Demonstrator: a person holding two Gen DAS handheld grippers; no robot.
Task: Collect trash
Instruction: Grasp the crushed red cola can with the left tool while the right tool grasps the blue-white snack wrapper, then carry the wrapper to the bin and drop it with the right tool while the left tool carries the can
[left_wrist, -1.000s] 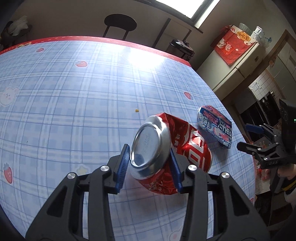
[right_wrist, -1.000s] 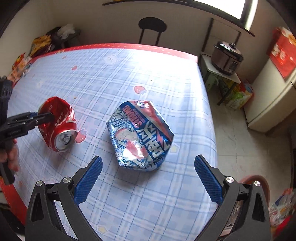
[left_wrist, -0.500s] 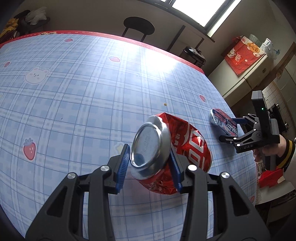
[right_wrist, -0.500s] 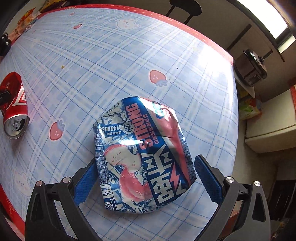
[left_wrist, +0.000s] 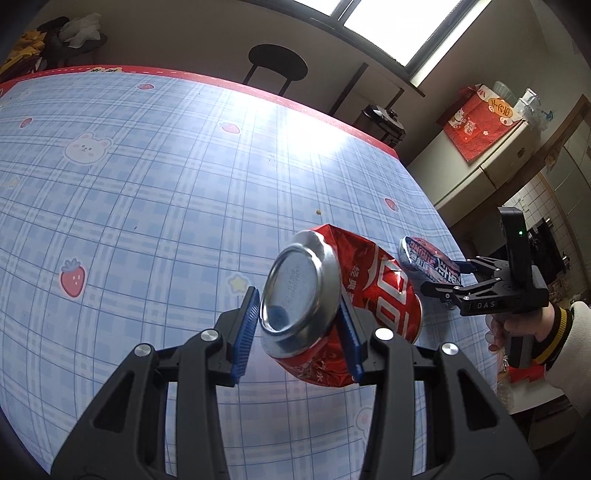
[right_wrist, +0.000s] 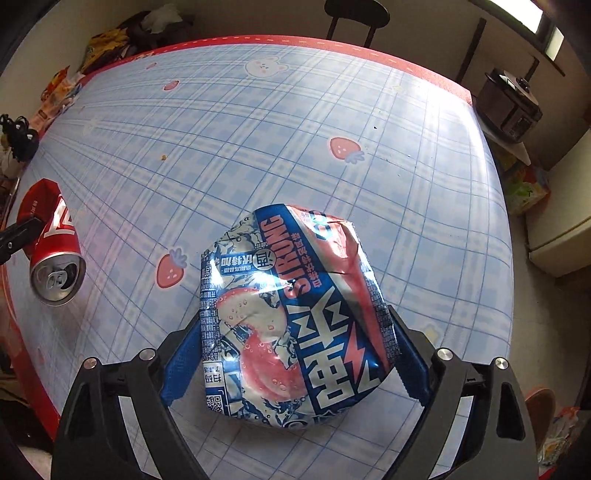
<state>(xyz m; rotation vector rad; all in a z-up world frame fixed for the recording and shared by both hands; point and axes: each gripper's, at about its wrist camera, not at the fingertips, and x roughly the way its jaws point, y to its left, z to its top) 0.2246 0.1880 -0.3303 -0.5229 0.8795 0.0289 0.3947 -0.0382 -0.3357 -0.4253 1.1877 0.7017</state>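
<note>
A crushed red soda can (left_wrist: 343, 310) is held above the blue plaid tablecloth (left_wrist: 147, 206) by my left gripper (left_wrist: 299, 332), which is shut on it. The can also shows at the left of the right wrist view (right_wrist: 51, 243). A flattened blue, white and pink can (right_wrist: 291, 314) sits between the fingers of my right gripper (right_wrist: 295, 354), whose blue pads touch its two sides. In the left wrist view this flat can (left_wrist: 428, 258) lies near the table's right edge, with the right gripper (left_wrist: 454, 277) around it.
A small crumb (right_wrist: 162, 157) lies on the cloth. A black stool (left_wrist: 277, 66) stands beyond the far edge. A rice cooker (right_wrist: 509, 99) sits on a low stand to the right. Bags and clutter (right_wrist: 66, 85) lie past the left edge. The floor (right_wrist: 535, 295) is right of the table.
My right gripper moved in over the flattened blue can and its fingers closed from wide open onto its sides. My left gripper lifted the red can higher above the table.
</note>
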